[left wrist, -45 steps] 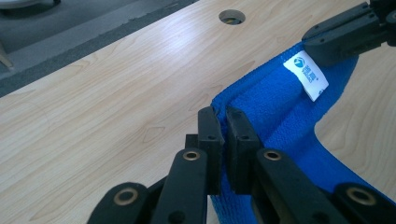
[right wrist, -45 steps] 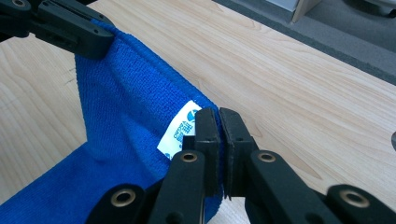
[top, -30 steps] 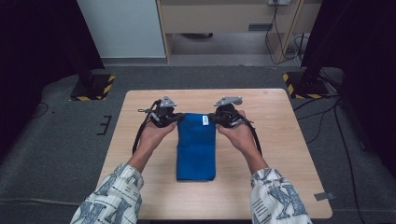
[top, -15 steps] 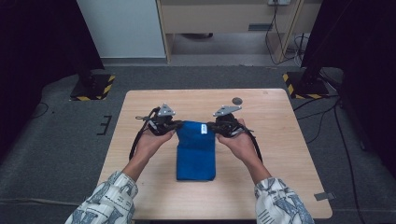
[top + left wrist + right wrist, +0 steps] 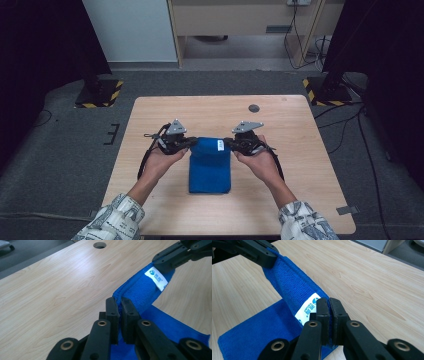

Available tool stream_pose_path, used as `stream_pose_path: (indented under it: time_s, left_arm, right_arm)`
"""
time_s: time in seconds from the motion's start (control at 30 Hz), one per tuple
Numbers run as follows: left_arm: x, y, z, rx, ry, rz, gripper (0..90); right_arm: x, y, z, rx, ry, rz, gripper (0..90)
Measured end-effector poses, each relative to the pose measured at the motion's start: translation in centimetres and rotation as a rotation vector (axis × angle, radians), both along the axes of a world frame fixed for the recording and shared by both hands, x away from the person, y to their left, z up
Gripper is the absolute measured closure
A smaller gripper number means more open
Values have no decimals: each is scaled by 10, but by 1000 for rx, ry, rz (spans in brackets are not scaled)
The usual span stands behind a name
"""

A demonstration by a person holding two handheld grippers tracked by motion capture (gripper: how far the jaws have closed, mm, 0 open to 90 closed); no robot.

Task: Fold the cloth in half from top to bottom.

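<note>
A blue towel lies in the middle of the wooden table, its far edge lifted off the wood. My left gripper is shut on that edge's left corner, and in the left gripper view the jaws pinch the blue towel. At the right corner my right gripper is shut on the cloth beside a white label. The right gripper view has its jaws clamped on the towel next to the label. The raised edge stretches between both grippers.
A small round hole sits in the table's far side. Cables trail from both grippers over the wood. Beyond the table stand a white panel, a wooden cabinet and two stands with yellow-black striped bases.
Both grippers have come toward the person and slightly down, drawing the towel's far edge back over the rest of the cloth. The visible towel is now shorter.
</note>
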State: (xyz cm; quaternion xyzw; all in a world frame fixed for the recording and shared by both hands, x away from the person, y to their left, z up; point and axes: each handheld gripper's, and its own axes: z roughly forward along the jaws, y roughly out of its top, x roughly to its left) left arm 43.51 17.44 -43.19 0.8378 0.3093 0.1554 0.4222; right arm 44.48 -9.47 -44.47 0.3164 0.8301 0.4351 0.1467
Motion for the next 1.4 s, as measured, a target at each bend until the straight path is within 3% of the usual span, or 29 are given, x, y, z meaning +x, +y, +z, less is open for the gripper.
stream_pose_path:
  time_s: [0.37, 0.6, 1.03, 1.23, 1.4]
  left_arm:
    - [-16, 4, -9, -9, 10, -22, 848]
    - [-23, 8, -5, -13, -4, -29, 844]
    - [-38, 12, -35, -9, 39, -38, 831]
    - [-44, 17, -45, -30, 69, -36, 817]
    - [-48, 16, -49, -21, 61, -39, 810]
  right_arm:
    - [-17, -1, -11, 10, 10, 22, 870]
    - [-26, 1, -11, 17, -2, 40, 868]
    - [-42, 3, -34, -33, 24, 72, 866]
    - [-49, 5, -40, -39, 23, 78, 864]
    - [-53, 4, -43, -39, 26, 80, 863]
